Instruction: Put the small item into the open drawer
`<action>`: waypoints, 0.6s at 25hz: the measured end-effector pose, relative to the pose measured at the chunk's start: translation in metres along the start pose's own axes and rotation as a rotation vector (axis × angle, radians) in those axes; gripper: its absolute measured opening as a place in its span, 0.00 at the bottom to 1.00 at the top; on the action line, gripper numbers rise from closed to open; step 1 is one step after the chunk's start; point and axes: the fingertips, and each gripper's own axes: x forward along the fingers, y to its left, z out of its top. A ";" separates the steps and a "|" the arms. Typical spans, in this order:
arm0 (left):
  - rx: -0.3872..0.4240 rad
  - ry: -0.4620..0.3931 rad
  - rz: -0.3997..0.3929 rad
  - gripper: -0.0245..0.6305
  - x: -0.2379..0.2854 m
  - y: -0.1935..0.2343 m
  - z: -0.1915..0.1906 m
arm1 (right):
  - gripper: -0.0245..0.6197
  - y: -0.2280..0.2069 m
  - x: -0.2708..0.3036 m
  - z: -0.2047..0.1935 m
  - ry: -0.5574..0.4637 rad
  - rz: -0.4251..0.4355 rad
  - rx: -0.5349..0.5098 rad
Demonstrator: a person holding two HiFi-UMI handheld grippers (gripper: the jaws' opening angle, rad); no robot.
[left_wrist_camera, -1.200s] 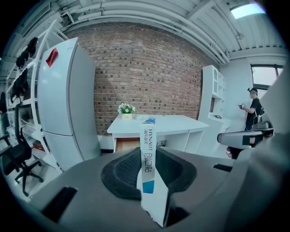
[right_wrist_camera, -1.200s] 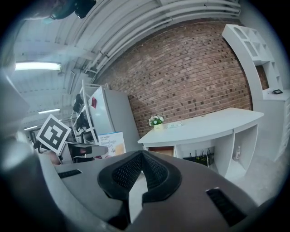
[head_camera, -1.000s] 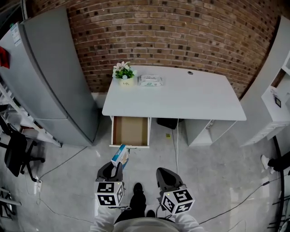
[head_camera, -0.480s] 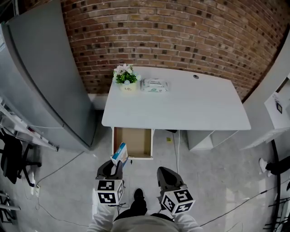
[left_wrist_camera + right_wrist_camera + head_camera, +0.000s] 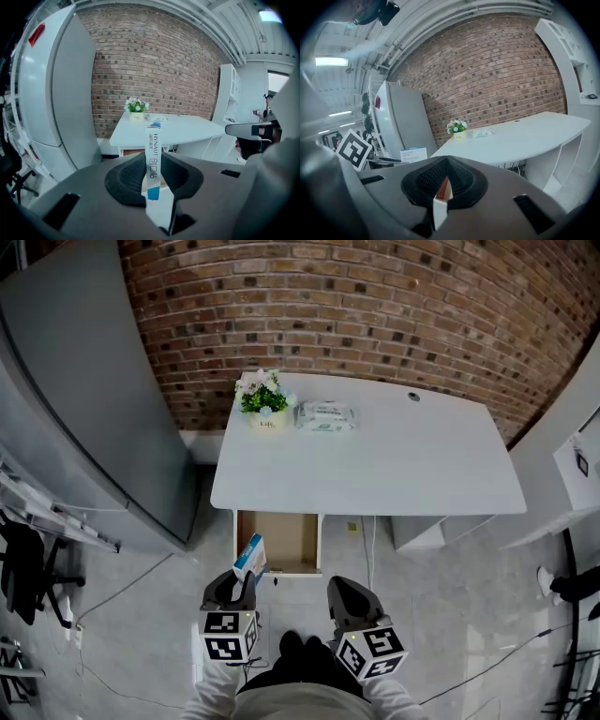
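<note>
A small blue-and-white box (image 5: 249, 557) stands upright between the jaws of my left gripper (image 5: 234, 589), which is shut on it. In the left gripper view the box (image 5: 152, 159) shows its narrow printed edge between the dark pads. The box sits just before the front edge of the open drawer (image 5: 236, 538), a wooden-lined tray pulled out under the left end of the white desk (image 5: 375, 460). My right gripper (image 5: 351, 600) hangs beside the left one, shut with nothing in it, right of the drawer. From the right gripper view the box (image 5: 413, 154) shows at the left.
On the desk's back left stand a small potted plant (image 5: 262, 399) and a pack of wipes (image 5: 326, 416). A grey fridge (image 5: 75, 399) rises at the left, white shelving (image 5: 581, 456) at the right. Cables run over the grey floor (image 5: 469, 615). A brick wall backs the desk.
The view has closed in on the desk, so the open drawer now lies just ahead of both grippers. The left gripper keeps its hold on the box; the right stays shut.
</note>
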 end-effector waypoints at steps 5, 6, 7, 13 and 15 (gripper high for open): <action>-0.017 0.023 0.014 0.19 0.017 0.003 -0.002 | 0.08 -0.017 0.014 0.010 0.003 -0.003 -0.009; -0.018 0.027 0.016 0.19 0.022 0.004 -0.002 | 0.08 -0.022 0.018 0.012 0.000 -0.002 -0.010; -0.019 0.032 0.019 0.19 0.028 0.005 -0.003 | 0.08 -0.026 0.022 0.015 -0.006 -0.001 -0.012; -0.058 0.077 0.050 0.19 0.056 0.009 -0.007 | 0.08 -0.043 0.051 0.033 -0.007 0.043 -0.048; -0.062 0.097 0.054 0.19 0.068 0.011 -0.009 | 0.08 -0.050 0.063 0.038 -0.006 0.051 -0.068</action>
